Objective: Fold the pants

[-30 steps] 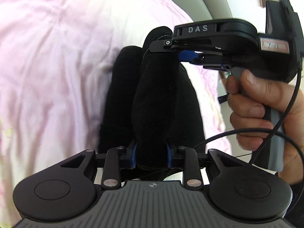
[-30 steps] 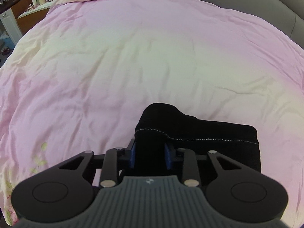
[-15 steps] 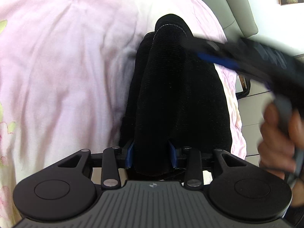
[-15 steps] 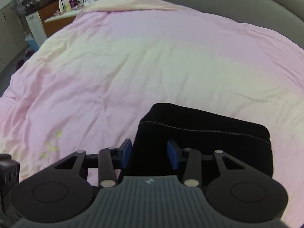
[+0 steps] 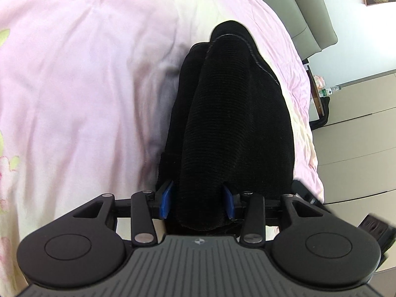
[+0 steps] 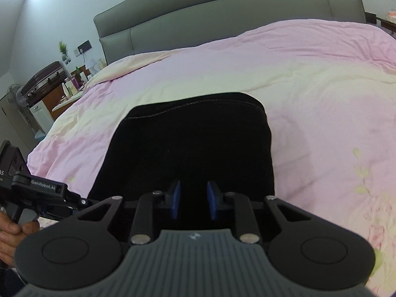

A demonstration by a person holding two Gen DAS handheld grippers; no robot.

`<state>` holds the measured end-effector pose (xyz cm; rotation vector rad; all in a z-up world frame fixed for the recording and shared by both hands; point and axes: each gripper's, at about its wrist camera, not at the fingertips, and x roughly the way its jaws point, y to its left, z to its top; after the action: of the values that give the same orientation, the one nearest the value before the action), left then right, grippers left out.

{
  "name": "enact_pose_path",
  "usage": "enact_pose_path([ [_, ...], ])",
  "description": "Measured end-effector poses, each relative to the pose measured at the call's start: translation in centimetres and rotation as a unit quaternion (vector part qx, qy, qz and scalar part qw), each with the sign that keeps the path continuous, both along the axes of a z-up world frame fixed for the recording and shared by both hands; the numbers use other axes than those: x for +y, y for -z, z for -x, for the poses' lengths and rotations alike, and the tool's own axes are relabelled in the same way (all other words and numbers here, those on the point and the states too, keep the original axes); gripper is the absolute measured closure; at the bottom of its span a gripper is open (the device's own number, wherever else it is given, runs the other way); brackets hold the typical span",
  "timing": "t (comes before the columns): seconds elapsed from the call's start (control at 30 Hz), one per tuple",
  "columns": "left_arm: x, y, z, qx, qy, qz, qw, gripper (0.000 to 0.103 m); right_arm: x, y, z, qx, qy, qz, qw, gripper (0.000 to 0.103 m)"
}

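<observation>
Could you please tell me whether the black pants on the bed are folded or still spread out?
Folded: the black pants lie as a compact rectangular bundle on the pink bedspread, with stacked layers visible along the side in the left wrist view.

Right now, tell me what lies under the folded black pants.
The black pants lie on the pink duvet, which shows all around them. What the duvet looks like directly beneath them is covered.
</observation>
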<state>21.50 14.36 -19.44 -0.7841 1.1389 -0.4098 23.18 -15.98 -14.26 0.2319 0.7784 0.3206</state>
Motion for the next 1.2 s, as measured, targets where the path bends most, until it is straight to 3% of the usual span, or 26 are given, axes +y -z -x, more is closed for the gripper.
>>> enact_pose_path([
  [0.07,-0.2,-0.2,0.0,-0.002,-0.001,-0.003,1.0000,0.055,-1.3,1.0,0.8,0.024,0.017,-0.028,0.999,0.079],
  [0.13,-0.4,-0.2,0.0,-0.004,0.001,-0.007,1.0000,0.055,-2.2,1.8,1.5,0.040,0.023,-0.044,0.998,0.079],
  [0.23,-0.6,-0.1,0.0,-0.007,0.002,-0.011,0.9999,0.054,-1.8,1.9,1.9,0.052,0.019,-0.019,0.998,0.080],
  [0.5,-0.7,-0.3,-0.1,-0.014,0.014,-0.008,0.9998,0.054,-2.4,0.9,1.3,0.095,0.026,-0.015,0.995,0.079],
  [0.63,-0.1,-2.3,0.2,-0.054,0.017,-0.011,0.9984,0.051,-4.1,-1.1,1.9,0.082,0.038,-0.053,0.995,0.059],
  [0.67,0.2,-2.7,0.2,-0.064,0.012,-0.014,0.9978,0.038,-4.7,-1.6,2.0,0.074,0.043,-0.065,0.994,0.058],
  [0.73,0.8,-3.1,0.2,-0.076,-0.005,-0.013,0.9970,0.023,-5.6,-2.2,2.2,0.064,0.051,-0.085,0.993,0.057],
  [1.0,0.8,-1.5,-2.3,-0.062,-0.028,-0.005,0.9976,0.022,-7.1,-3.6,1.1,0.027,0.077,-0.079,0.994,0.036],
  [1.2,0.7,0.5,-3.5,-0.053,-0.031,0.040,0.9973,0.019,-7.6,-2.7,-0.9,0.032,0.077,-0.088,0.993,0.029],
])
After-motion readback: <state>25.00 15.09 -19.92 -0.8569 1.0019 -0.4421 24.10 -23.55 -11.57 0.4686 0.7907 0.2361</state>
